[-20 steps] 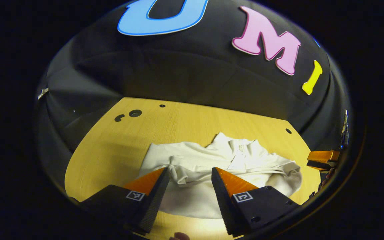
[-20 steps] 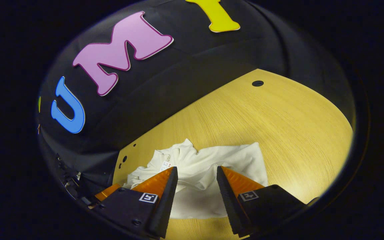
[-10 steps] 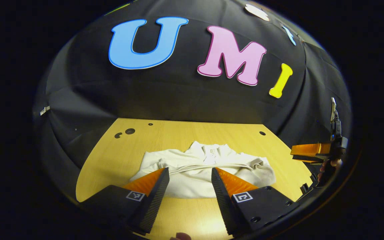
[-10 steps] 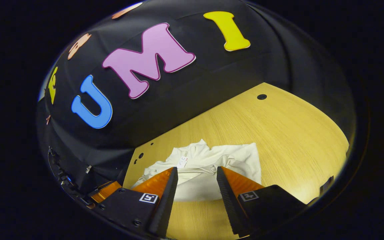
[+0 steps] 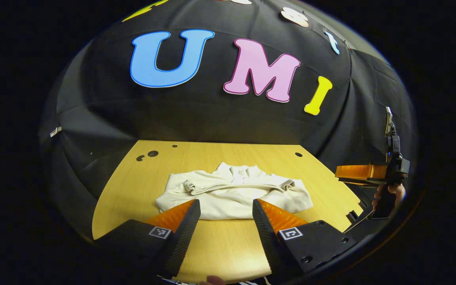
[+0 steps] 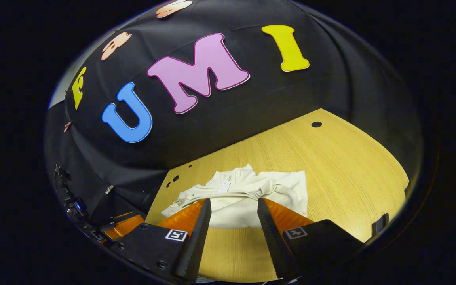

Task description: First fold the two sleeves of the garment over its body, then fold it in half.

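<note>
On the table (image 5: 133, 186), the garment (image 5: 232, 194) lies seemingly folded, both grippers clear.

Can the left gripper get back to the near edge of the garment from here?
Probably yes: the left gripper is open and off the white garment, with bare table ahead of it.

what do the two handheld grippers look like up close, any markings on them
Each has two wedge-shaped fingers tapering toward the tips, with ridged, sawtooth inner faces. The left gripper and the right gripper both carry a small square black-and-white marker on each finger's dark base block, plus visible screw holes.
</note>
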Demonstrator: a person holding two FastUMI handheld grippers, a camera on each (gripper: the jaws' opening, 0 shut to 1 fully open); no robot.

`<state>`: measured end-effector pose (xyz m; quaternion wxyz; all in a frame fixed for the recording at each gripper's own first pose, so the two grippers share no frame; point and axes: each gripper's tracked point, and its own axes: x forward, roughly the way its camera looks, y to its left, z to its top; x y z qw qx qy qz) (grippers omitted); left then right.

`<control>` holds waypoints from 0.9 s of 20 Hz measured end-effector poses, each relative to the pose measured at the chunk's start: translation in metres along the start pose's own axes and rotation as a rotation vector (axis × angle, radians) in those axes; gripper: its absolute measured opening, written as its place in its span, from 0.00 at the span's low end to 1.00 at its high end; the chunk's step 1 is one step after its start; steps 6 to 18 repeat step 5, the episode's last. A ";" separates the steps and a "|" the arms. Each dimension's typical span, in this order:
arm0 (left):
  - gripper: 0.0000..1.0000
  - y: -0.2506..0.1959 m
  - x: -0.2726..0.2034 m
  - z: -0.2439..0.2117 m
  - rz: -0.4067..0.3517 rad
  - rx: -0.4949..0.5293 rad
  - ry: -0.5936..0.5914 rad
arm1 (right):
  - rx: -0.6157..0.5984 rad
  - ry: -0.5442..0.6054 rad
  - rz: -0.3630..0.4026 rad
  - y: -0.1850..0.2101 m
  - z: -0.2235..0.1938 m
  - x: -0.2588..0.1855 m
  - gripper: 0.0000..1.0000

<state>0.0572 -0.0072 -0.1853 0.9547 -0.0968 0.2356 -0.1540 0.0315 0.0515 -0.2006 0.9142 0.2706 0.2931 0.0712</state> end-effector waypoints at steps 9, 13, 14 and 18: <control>0.84 0.000 -0.002 -0.004 0.010 -0.006 0.005 | -0.002 0.025 -0.005 0.006 -0.019 -0.003 0.79; 0.84 0.000 -0.002 -0.004 0.010 -0.006 0.005 | -0.002 0.025 -0.005 0.006 -0.019 -0.003 0.79; 0.84 0.000 -0.002 -0.004 0.010 -0.006 0.005 | -0.002 0.025 -0.005 0.006 -0.019 -0.003 0.79; 0.84 0.000 -0.002 -0.004 0.010 -0.006 0.005 | -0.002 0.025 -0.005 0.006 -0.019 -0.003 0.79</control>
